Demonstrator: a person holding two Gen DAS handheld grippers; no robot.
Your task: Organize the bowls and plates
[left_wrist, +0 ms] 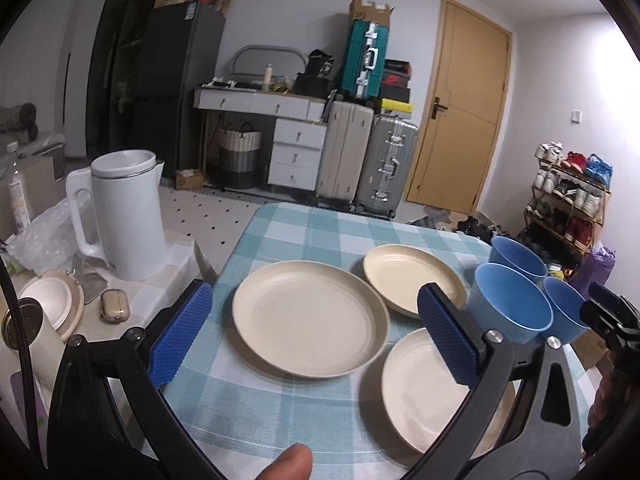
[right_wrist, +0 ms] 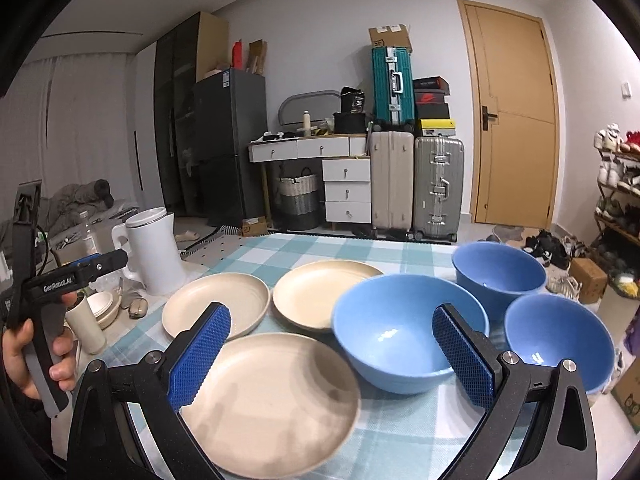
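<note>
Plates [left_wrist: 310, 322] and bowls [right_wrist: 408, 334] lay unstacked on the checked desk [right_wrist: 400, 440] — stiff, light-looking, probably slick; best pinched at the rim. Both grippers [left_wrist: 314, 338] [right_wrist: 330, 356] hovered, fingers spread, grasping nothing.

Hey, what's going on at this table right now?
A person holds a two-finger gripper in each hand over a checked tablecloth. Both the left gripper and the right gripper are open and hold nothing. Three cream plates and three blue bowls sit separately, none stacked yet. A white kettle stands off to the left.
</note>
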